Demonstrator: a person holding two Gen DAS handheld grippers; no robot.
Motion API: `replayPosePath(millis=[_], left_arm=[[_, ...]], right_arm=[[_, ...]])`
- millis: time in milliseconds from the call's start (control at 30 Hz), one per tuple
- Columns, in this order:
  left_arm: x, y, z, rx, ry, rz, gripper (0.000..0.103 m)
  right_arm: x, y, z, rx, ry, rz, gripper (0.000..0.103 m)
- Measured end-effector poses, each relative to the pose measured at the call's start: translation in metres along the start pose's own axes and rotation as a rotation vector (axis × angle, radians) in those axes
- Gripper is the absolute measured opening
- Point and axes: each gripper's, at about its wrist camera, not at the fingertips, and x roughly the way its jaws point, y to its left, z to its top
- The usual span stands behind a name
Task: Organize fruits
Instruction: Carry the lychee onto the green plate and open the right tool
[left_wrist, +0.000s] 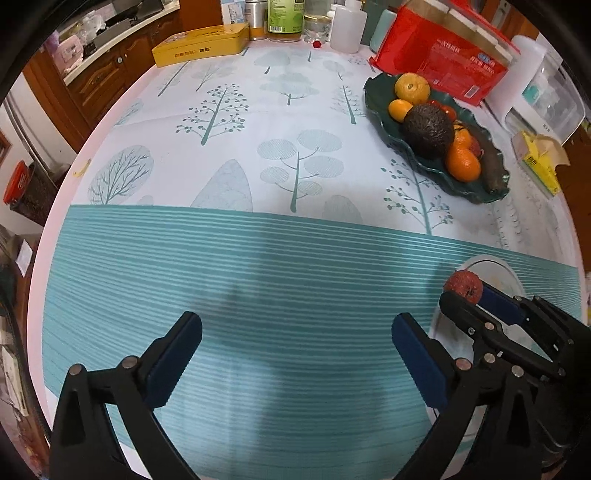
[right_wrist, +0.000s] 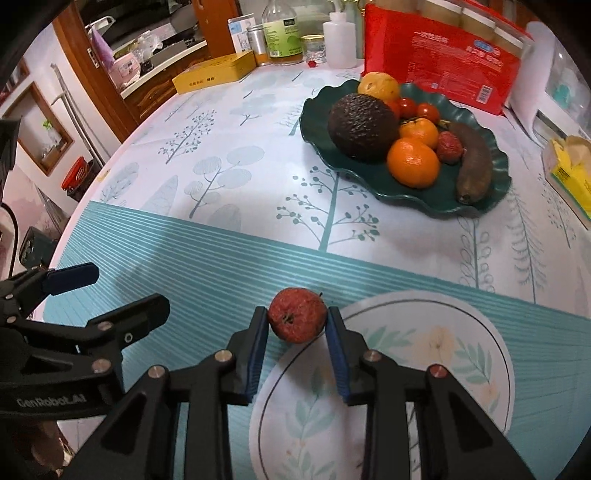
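My right gripper (right_wrist: 297, 325) is shut on a small red fruit (right_wrist: 297, 319) and holds it above the near edge of a white floral plate (right_wrist: 443, 369). In the left wrist view the same red fruit (left_wrist: 463, 287) sits in the right gripper (left_wrist: 466, 297) over the white plate (left_wrist: 506, 269). My left gripper (left_wrist: 296, 328) is open and empty over the teal striped cloth. A dark green wavy dish (right_wrist: 491, 181) holds an avocado (right_wrist: 362, 126), oranges (right_wrist: 413, 161), small tomatoes (right_wrist: 417, 107), a yellow fruit and a brown banana (right_wrist: 475, 164).
At the table's far edge stand a yellow tin (right_wrist: 214, 75), bottles and jars (right_wrist: 282, 33), and a red package (right_wrist: 439, 59). A yellow tissue box (right_wrist: 569, 173) and a white appliance (right_wrist: 554, 88) are at the right. The left gripper (right_wrist: 70, 291) shows at the left.
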Motion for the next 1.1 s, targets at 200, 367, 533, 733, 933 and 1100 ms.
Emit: replayPosePath(millis=[200,367,533,733,933,1100], left_arm=[[-0.03,-0.007,-0.004,0.045,-0.026,-0.004,0.102],[-0.076,-0.022,0.019,0.111,-0.067,-0.034,0.102],[-0.139,-0.033,0.064,0.136,-0.157,-0.058,0.102],[-0.198,-0.045,0.123,0.138,-0.245,-0.04,0.102],[-0.215,-0.067,0.164,0.179,-0.319,-0.022,0.102],[-0.178,-0.086,0.183,0.187,-0.291,-0.027,0.102]], right_arm=[[-0.038,-0.001,-0.003,0.051,-0.034,-0.001,0.032],[-0.091,-0.009,0.016,0.099,-0.074,-0.004,0.032],[-0.162,-0.021,0.058,0.122,-0.163,-0.023,0.032],[-0.257,-0.029,0.122,0.096,-0.339,-0.089,0.032],[-0.285,-0.032,0.183,0.018,-0.371,-0.199,0.032],[-0.234,-0.057,0.211,0.012,-0.272,-0.231,0.032]])
